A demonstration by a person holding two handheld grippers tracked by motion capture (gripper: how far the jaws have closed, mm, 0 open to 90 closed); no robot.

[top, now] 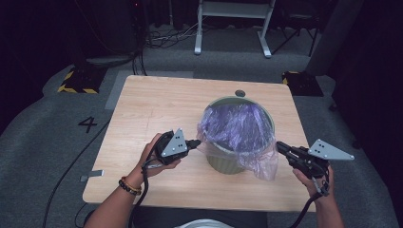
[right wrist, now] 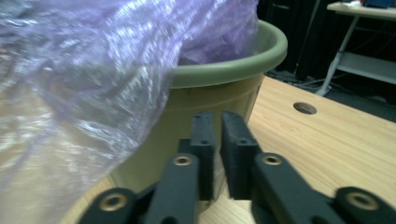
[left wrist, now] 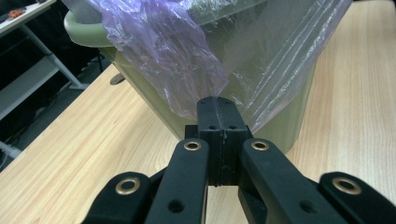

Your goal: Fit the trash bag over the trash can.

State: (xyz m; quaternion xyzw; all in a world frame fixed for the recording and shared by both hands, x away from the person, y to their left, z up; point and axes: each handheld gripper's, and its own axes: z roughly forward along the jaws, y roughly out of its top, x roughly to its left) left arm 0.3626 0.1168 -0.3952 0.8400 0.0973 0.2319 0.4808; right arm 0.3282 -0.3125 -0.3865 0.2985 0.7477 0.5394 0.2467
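Note:
An olive green bin (top: 228,164) stands on the wooden table (top: 157,104), lined with a thin purple plastic bag (top: 237,126) that spills over its near rim. My left gripper (top: 196,142) is at the bin's left side. In the left gripper view its jaws (left wrist: 215,102) are shut on a gathered edge of the bag (left wrist: 163,46), against the bin wall (left wrist: 86,35). My right gripper (top: 279,145) hovers just right of the hanging bag flap. In the right gripper view its jaws (right wrist: 218,116) stand a narrow gap apart with nothing between them, pointing at the bin (right wrist: 224,77), with the bag (right wrist: 79,70) billowing to their left.
A round cable hole (top: 240,93) sits in the table behind the bin. A white desk frame (top: 233,23) and floor cables lie beyond the far edge. A yellow-black striped base (top: 76,83) and a painted 4 (top: 88,124) mark the floor at the left.

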